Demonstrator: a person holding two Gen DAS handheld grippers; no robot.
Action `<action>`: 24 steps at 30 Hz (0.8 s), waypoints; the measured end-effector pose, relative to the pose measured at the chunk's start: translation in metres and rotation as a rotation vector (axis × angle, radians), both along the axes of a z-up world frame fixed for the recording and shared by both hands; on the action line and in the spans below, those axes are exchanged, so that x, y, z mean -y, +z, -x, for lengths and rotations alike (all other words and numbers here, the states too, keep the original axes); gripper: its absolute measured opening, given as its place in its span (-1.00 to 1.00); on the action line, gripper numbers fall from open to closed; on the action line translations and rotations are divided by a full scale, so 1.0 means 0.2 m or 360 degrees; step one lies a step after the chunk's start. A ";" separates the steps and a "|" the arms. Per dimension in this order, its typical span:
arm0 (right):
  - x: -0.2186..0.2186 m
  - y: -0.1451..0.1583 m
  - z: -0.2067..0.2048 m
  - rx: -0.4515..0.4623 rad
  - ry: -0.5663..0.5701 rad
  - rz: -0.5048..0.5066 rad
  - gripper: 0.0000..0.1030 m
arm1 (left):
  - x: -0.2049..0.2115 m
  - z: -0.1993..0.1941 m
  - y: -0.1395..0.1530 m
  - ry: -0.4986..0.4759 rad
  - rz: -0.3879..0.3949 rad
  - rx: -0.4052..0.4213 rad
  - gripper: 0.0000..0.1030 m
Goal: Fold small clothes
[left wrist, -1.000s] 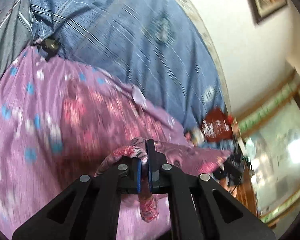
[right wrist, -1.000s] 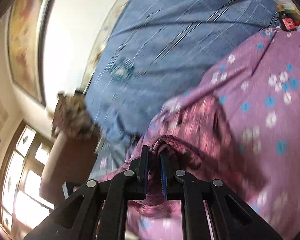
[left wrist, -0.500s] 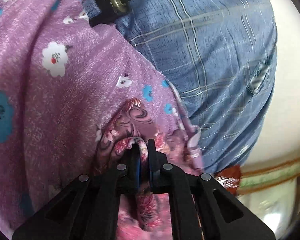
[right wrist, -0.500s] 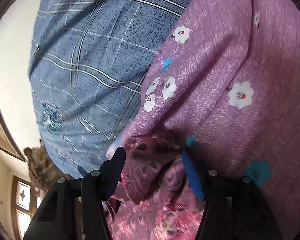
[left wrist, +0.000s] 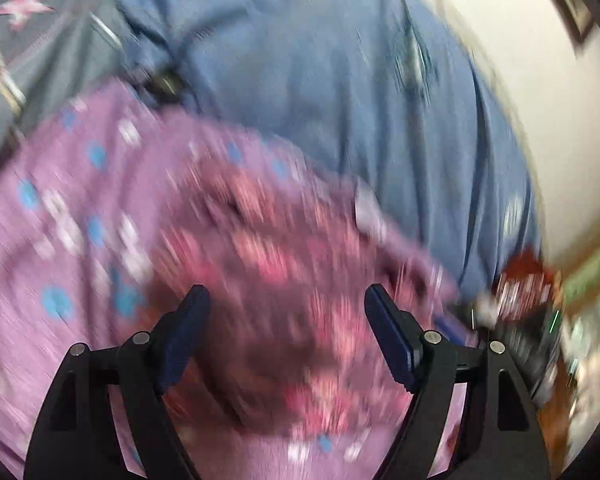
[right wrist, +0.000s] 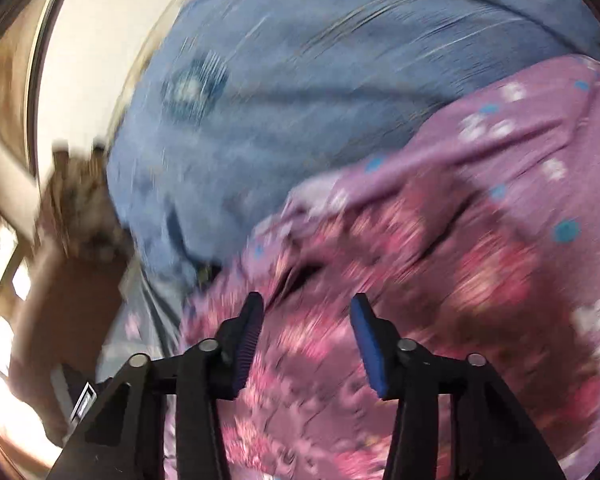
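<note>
Both frames blurred. Left gripper (left wrist: 286, 312) and right gripper (right wrist: 306, 322) fingers apart, gripping nothing, over purple floral garment (left wrist: 100, 216) filling lower frame on blue plaid bedspread (left wrist: 320, 72); white wall (left wrist: 500, 40) upper right.

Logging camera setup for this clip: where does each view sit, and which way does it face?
Left wrist: on the left gripper, looking down along open jaws at the blurred purple floral garment on the blue bedspread.
Right wrist: on the right gripper, jaws open, facing the same garment and bedspread.
Shared: garment, bedspread; neither shows the person's body.
</note>
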State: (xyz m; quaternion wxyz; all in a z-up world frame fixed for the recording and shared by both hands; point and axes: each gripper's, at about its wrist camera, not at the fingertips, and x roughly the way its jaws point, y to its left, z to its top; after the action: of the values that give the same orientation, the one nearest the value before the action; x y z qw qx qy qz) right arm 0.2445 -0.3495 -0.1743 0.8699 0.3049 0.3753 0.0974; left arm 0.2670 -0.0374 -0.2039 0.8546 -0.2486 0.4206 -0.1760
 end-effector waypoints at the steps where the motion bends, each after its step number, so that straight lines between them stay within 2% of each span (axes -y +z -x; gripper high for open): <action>1: -0.08 -0.01 -0.03 -0.0029 0.0049 0.0065 -0.20 | 0.06 0.01 -0.03 -0.0050 -0.0074 -0.0028 0.53; 3: -0.19 -0.04 -0.10 -0.0101 0.0119 0.0177 -0.20 | 0.11 0.00 -0.08 -0.0067 -0.0212 -0.0040 0.53; 5: -0.25 -0.07 -0.19 -0.0187 0.0156 0.0243 -0.20 | 0.11 -0.02 -0.13 -0.0058 -0.0286 -0.0079 0.53; 7: -0.30 -0.14 -0.37 -0.0312 0.0201 0.0299 -0.20 | 0.07 -0.06 -0.19 -0.0047 -0.0244 -0.0182 0.53; 9: -0.33 -0.17 -0.52 -0.0361 0.0181 0.0388 -0.20 | 0.04 -0.10 -0.20 -0.0047 -0.0191 -0.0216 0.53; 14: -0.33 -0.16 -0.82 -0.0257 0.0092 0.0481 -0.20 | 0.05 -0.16 -0.19 -0.0095 -0.0212 -0.0234 0.53; 17: -0.25 -0.12 -0.81 -0.0160 -0.0013 0.0408 -0.17 | 0.02 -0.20 -0.19 -0.0086 -0.0132 -0.0244 0.53; 20: -0.17 -0.08 -0.67 -0.0081 -0.0040 0.0273 -0.15 | -0.01 -0.20 -0.17 -0.0034 -0.0041 -0.0230 0.53; 22: -0.12 -0.06 -0.58 -0.0067 -0.0017 0.0211 -0.15 | -0.02 -0.22 -0.16 -0.0001 -0.0038 -0.0224 0.53; 24: -0.10 -0.04 -0.47 -0.0086 0.0023 0.0214 -0.15 | -0.02 -0.22 -0.16 0.0036 -0.0033 -0.0226 0.53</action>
State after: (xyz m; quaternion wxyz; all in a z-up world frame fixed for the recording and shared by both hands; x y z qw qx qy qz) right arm 0.3384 -0.3299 -0.1820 0.8772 0.2457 0.4064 0.0700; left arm 0.3114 -0.0336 -0.2362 0.8271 -0.2563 0.4790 -0.1440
